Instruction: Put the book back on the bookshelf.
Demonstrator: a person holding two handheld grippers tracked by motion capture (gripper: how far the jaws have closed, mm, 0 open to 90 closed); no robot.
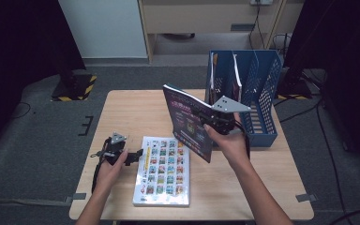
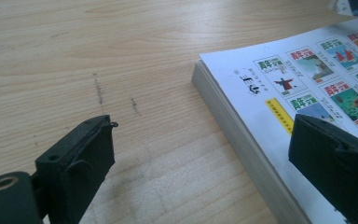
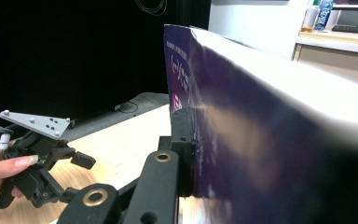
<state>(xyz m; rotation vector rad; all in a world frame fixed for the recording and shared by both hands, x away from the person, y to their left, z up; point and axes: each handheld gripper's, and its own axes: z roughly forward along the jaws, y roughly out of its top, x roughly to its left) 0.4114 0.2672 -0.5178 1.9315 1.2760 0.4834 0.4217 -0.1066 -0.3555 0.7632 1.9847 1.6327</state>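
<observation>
Your right gripper (image 1: 214, 123) is clamped on the purple magazine (image 1: 187, 123), held upright above the table's center, with the blue rack (image 1: 262, 84) at its two o'clock. Clipping the rack's divider could twist the magazine loose. Your left gripper (image 1: 132, 155) gapes empty beside the white book (image 1: 164, 171).

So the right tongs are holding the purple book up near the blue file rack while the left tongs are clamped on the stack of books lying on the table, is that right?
Not quite: the left tongs are open, one jaw over the bare table and one over the stack of books, as the left gripper view shows. The right tongs do hold the purple book up near the blue file rack.
</observation>
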